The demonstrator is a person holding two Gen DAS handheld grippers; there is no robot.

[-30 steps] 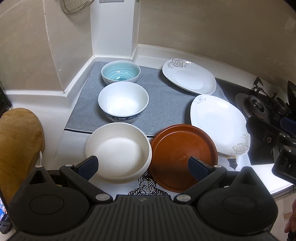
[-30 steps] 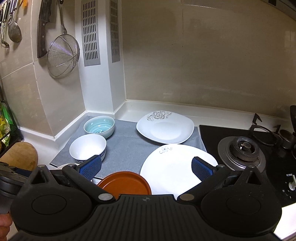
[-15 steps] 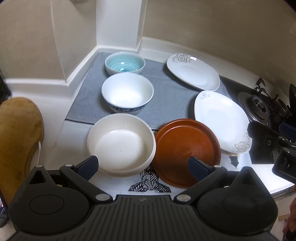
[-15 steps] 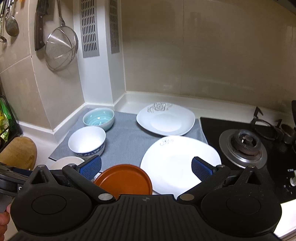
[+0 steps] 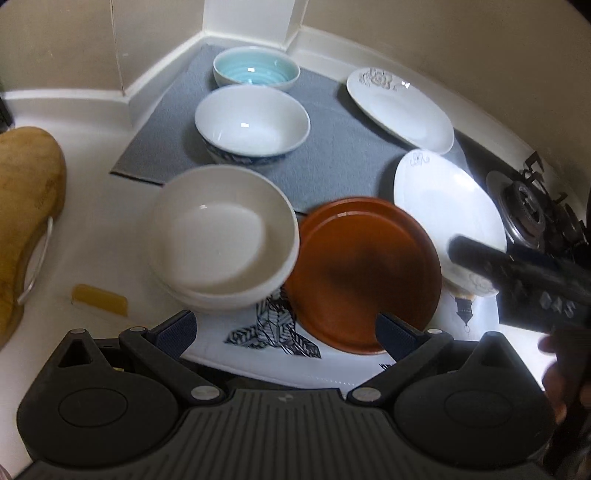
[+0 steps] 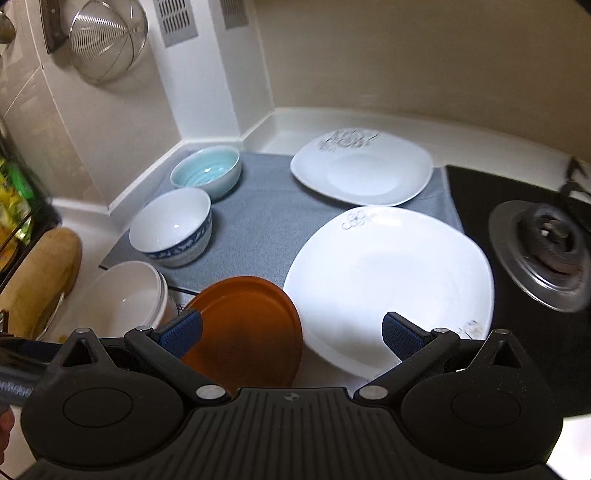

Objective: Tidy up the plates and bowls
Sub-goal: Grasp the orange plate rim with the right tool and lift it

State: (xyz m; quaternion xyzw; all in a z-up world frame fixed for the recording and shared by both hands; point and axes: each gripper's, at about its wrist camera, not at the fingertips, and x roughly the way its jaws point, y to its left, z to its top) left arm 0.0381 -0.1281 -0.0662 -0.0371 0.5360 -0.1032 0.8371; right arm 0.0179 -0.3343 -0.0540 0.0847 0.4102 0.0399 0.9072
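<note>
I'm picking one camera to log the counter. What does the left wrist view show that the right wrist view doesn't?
Only the left wrist view shows the yellow block on the counter and the printed cloth under the brown plate. Only the right wrist view shows the strainer on the wall and the vent grilles. Both show the three bowls, two white plates, brown plate, grey mat, cutting board and burner.

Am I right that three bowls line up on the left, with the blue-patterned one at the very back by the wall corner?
Not quite. The three bowls do line up on the left, but the one at the back is the light blue bowl. The blue-patterned bowl sits in the middle, ahead of the cream bowl. The right wrist view shows this clearly.
</note>
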